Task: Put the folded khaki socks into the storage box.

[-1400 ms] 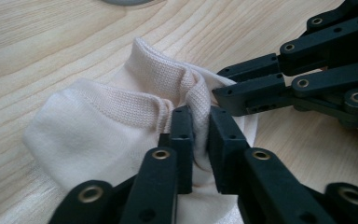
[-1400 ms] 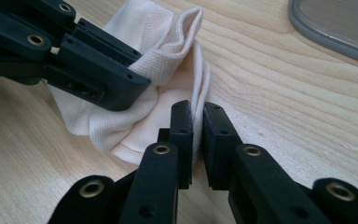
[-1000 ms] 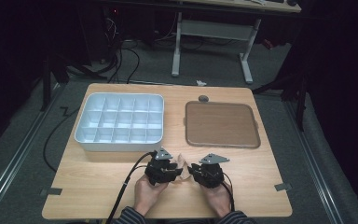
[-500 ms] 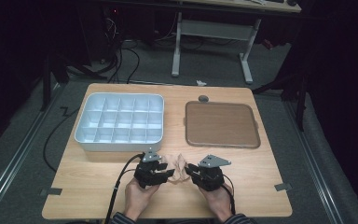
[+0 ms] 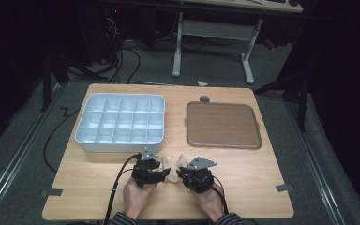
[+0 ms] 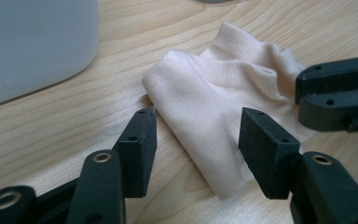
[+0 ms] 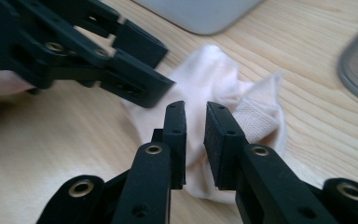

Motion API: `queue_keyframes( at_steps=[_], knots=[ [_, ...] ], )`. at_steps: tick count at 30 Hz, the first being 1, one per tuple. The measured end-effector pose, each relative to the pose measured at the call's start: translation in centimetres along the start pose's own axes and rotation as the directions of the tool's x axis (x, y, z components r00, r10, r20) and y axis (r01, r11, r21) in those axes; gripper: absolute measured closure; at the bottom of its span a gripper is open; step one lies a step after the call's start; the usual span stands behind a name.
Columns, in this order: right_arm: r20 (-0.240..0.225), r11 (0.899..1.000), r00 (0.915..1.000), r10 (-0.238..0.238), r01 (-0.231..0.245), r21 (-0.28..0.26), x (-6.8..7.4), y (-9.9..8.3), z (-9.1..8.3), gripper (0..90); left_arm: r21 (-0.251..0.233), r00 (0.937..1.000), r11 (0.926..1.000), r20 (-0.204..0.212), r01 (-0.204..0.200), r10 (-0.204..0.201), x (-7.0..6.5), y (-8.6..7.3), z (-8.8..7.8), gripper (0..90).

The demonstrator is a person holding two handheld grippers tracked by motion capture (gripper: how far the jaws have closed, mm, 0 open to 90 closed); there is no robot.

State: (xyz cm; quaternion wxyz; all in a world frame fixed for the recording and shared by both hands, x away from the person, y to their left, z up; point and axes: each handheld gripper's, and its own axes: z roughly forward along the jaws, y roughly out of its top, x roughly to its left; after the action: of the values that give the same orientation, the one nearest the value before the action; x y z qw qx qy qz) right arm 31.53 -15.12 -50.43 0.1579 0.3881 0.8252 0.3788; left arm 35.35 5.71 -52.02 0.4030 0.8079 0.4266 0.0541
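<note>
The left gripper (image 6: 196, 126), jaws just opened apart astride the sock (image 6: 214, 98), should let go cleanly; the right gripper (image 7: 195, 121), nearly together and closing, wants a firm pinch of sock.

wooden table (image 5: 262, 187), light grain, at picture centre, strips of tape at its near corners at 7 and 4 o'clock. grey carpeted floor (image 5: 318, 154) all round. second desk (image 5: 215, 28) on white legs at 12 o'clock. black cables (image 5: 122, 58) tangled on the floor at 11 o'clock. metal floor rail (image 5: 14, 161) running at 8 o'clock. surroundings dark; light falls on the table alone.
</note>
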Motion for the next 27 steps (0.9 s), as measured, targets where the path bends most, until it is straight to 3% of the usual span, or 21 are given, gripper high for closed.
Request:
queue_keyframes(
  at_steps=[7,12,18,27],
  knots=[
    [0.06,0.999,0.9975,0.037,-0.039,0.036,-1.3,-1.2,0.3,78.3,0.026,0.9973,0.9983,-0.051,-0.052,0.054,-0.6,-0.3,0.6,44.8],
    [0.068,0.998,0.9965,0.049,-0.052,0.04,-1.6,-1.9,0.8,78.4,0.024,0.9954,0.9972,-0.063,-0.071,0.073,-0.9,-0.4,0.7,43.3],
    [0.059,0.998,0.9973,0.043,-0.046,0.039,-1.7,-1.9,0.9,79.3,0.011,0.9976,0.9985,-0.043,-0.054,0.054,-0.8,-0.5,0.7,42.9],
    [0.043,0.999,0.9984,0.037,-0.038,0.037,-1.6,-1.8,1.0,79.5,0.003,0.9996,0.9998,0.021,-0.02,0.02,-0.9,-0.4,0.8,47.3]
  ],
)
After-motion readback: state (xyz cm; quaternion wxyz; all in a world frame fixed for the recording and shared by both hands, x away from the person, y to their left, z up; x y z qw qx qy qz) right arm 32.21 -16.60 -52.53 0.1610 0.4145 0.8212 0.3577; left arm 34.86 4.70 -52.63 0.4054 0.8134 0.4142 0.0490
